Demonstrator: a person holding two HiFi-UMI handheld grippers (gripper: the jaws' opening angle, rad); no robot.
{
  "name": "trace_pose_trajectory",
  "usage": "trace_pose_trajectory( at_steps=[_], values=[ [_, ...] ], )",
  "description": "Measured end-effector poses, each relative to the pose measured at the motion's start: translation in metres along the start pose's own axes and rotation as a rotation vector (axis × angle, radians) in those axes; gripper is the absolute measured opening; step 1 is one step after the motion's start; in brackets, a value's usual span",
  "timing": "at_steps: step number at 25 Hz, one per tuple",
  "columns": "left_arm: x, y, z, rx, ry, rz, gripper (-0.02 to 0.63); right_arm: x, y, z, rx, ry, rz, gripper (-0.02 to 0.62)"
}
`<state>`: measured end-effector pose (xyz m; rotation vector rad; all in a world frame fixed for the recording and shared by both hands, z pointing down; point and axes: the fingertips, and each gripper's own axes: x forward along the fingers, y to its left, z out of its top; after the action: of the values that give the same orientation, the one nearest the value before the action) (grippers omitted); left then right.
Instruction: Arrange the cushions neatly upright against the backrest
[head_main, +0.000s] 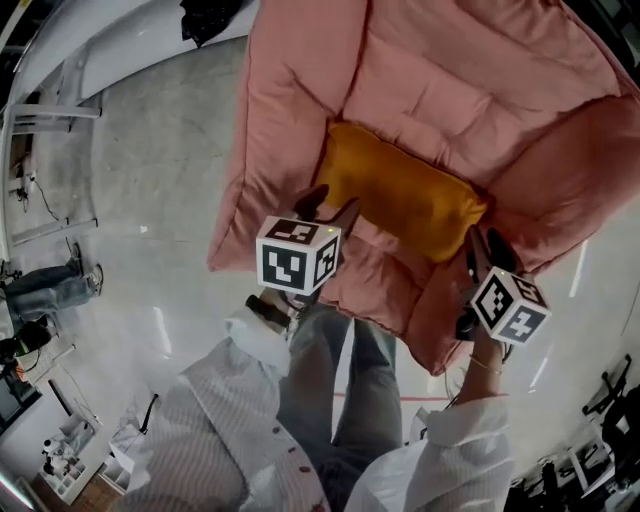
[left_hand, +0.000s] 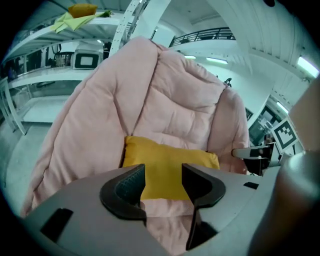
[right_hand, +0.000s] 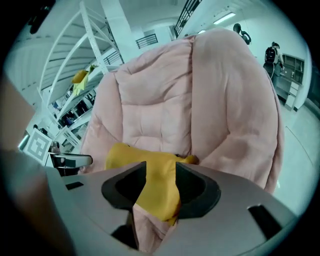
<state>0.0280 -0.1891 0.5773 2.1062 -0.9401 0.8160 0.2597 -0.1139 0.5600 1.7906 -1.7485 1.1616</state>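
Observation:
A yellow cushion (head_main: 400, 190) leans against the backrest of a big pink padded chair (head_main: 450, 90), its long side across the seat. My left gripper (head_main: 330, 205) hovers just short of the cushion's left end; in the left gripper view its jaws (left_hand: 163, 182) stand open with nothing between them and the cushion (left_hand: 165, 157) sits beyond. My right gripper (head_main: 483, 245) is at the cushion's right corner. In the right gripper view the gripper (right_hand: 160, 185) stands open and the cushion's near end (right_hand: 150, 160) fills the gap just past the tips, with no pad seen pressing on it.
The chair stands on a shiny grey floor (head_main: 150, 180). White shelving (left_hand: 45, 75) runs behind it on the left, with a yellow cloth (left_hand: 82, 9) on top. The chair's puffy arms (head_main: 560, 190) rise either side of the seat. A person (right_hand: 272, 52) stands far off.

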Motion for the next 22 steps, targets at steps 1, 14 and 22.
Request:
trace_pose_trajectory(
  at_steps=[1, 14, 22],
  values=[
    [-0.006, -0.009, 0.003, 0.004, -0.013, -0.011, 0.238, -0.006, 0.005, 0.008, -0.009, -0.016, 0.014, 0.146],
    [-0.123, -0.122, 0.041, 0.095, -0.195, -0.122, 0.189, -0.133, 0.083, 0.049, -0.084, -0.173, 0.183, 0.146],
    [-0.191, -0.169, 0.088, 0.178, -0.286, -0.147, 0.153, -0.211, 0.139, 0.092, -0.123, -0.287, 0.315, 0.117]
  ],
)
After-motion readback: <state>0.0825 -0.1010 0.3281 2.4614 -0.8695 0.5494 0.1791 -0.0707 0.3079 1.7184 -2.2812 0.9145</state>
